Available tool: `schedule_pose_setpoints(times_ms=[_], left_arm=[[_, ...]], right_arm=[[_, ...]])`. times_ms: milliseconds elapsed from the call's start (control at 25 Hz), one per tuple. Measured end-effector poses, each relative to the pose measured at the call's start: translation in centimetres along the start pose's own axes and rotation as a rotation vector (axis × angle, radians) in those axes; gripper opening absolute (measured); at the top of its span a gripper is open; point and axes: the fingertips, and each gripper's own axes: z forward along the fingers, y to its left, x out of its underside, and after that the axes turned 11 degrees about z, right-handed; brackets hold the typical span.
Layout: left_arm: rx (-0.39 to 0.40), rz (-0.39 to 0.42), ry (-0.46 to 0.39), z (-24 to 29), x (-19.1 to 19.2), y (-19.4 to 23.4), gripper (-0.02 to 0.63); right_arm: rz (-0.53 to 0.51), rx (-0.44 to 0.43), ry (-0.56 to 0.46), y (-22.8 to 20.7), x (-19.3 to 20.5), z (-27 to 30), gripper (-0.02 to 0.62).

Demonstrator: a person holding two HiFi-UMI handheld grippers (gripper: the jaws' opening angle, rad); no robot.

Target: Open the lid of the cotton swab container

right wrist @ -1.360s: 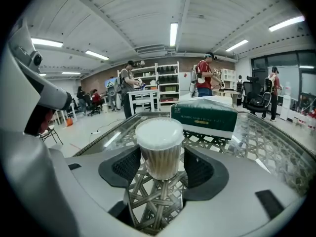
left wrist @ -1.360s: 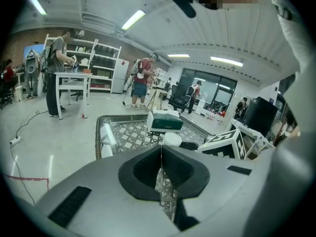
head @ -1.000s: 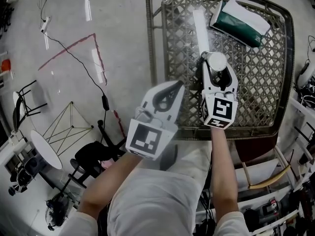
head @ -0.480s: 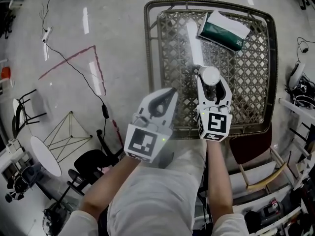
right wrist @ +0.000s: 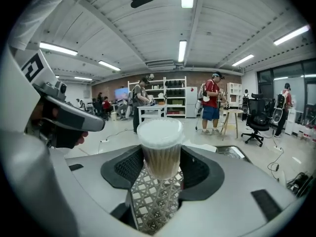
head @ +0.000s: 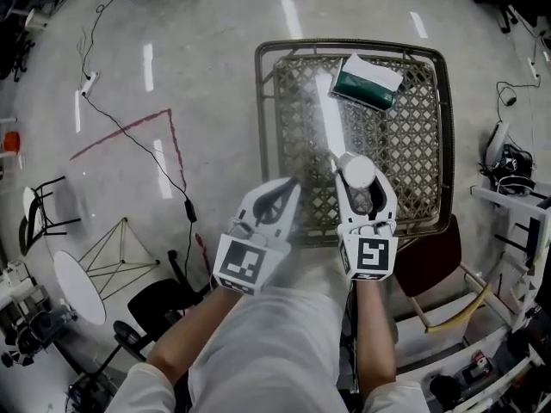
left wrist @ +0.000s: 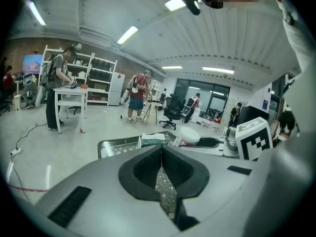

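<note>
Between the right fingers: cotton swab container (right wrist: 159, 154), upright and clamped by its sides, so the right gripper (head: 359, 181) has a proper hold on it
On top of it: white lid (right wrist: 159, 131) is on, poking up above the fingers with nothing touching it
Left gripper (head: 282, 193): fingers closed tight on nothing, parked just to the left of the right fingers, not touching the container
Under the fingers: near edge of the wicker counter (head: 267, 101); honestly can't tell if the container's base sits on it or hangs just above
Beyond the fingers: green-and-white tissue pack (head: 366, 83) at the far side of the counter, well clear
What changed: compared with a second ago the counter looks smaller and further off in the head view, but the two grippers sit about the same relative to each other and the grip on the container hasn't budged
What it means: looks like the hold is settled and only the lid is left. My guess is the left fingers need to open and come over for the lid, since shut like that they can't pull anything.
</note>
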Motion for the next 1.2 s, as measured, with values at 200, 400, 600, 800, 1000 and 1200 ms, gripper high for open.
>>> schedule_pose_setpoints(times_ms=[200,400,600,800,1000,1200], left_arm=[[0.064,0.026,-0.021,-3.3,-3.3,-1.5,0.005],[0.091,0.091,-0.076,-5.6,-7.1,-2.7,0.005],[0.140,0.151,-0.081,-7.8,-8.6,-4.3,0.005],[0.148,0.153,-0.102,-9.9,-9.3,-4.6,0.005],[0.226,0.189,-0.136,-10.9,-10.7,-6.2,0.006],[0.374,0.266,-0.159,-11.6,-12.5,-8.3,0.011]], right_arm=[[-0.014,-0.023,-0.014,2.8,-3.7,-4.1,0.225],[-0.021,-0.034,-0.040,4.2,-7.0,-7.4,0.225],[-0.029,-0.033,-0.030,5.4,-8.8,-10.4,0.225],[-0.013,-0.018,-0.028,6.7,-10.0,-12.4,0.225],[-0.038,-0.017,-0.014,6.5,-10.7,-13.5,0.225],[-0.082,-0.084,0.026,6.9,-11.0,-14.0,0.225]])
